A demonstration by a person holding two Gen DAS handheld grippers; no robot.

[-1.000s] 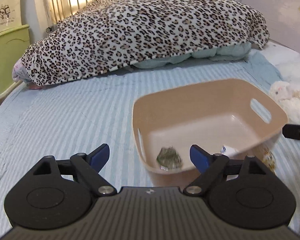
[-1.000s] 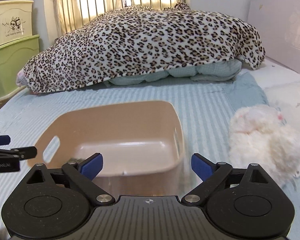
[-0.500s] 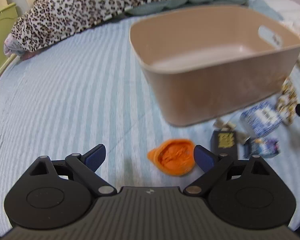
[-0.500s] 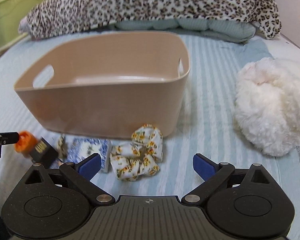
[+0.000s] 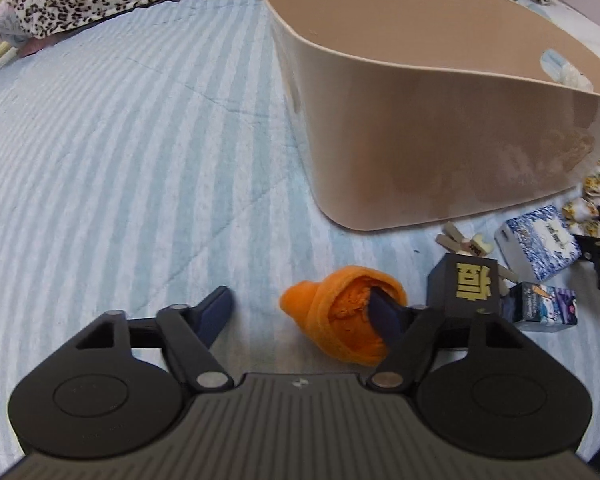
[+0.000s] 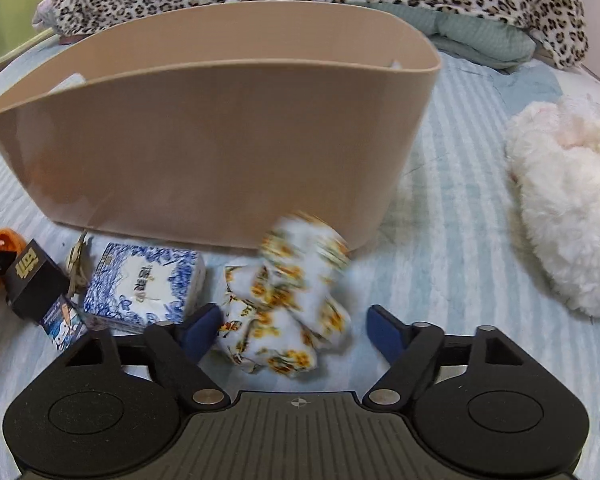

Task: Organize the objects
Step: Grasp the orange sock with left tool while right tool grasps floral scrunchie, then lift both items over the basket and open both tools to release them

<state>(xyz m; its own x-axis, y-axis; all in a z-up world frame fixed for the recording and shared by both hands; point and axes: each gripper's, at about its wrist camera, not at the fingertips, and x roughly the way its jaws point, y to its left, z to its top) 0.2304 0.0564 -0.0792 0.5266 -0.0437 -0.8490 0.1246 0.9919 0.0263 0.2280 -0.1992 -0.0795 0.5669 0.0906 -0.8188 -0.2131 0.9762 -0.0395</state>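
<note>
The tidy-up looks like it has hardly started. The big tan bin [image 6: 220, 128] sits on the bed just past both sets of fingers. What I can see of its inside looks bare, but its floor is hidden. All the small things lie on the striped bed cover [image 5: 100, 140], near the bin's front wall. None of them is picked up yet.

Counting from big to small: one bin. One fluffy white toy [image 6: 568, 204], far off to the right of the right gripper's fingers. One flowery cloth [image 6: 288, 300], lying right between the fingers of the right gripper [image 6: 296, 328]. Those fingers are wide apart, with nothing pinched. One blue and white tissue pack [image 6: 144, 284], just left of those fingers. One orange cloth [image 5: 340, 320], sitting between the fingers of the left gripper [image 5: 304, 312]. Those fingers are spread apart too, and the right one pokes into the cloth's fold. One black box [image 5: 470, 284] with gold writing, just right of those fingers. One little picture box [image 5: 544, 306] beside it. A few small tan blocks [image 5: 464, 240] behind the black box, too jumbled to count.

So it seems every small thing is yet to go in the bin.
</note>
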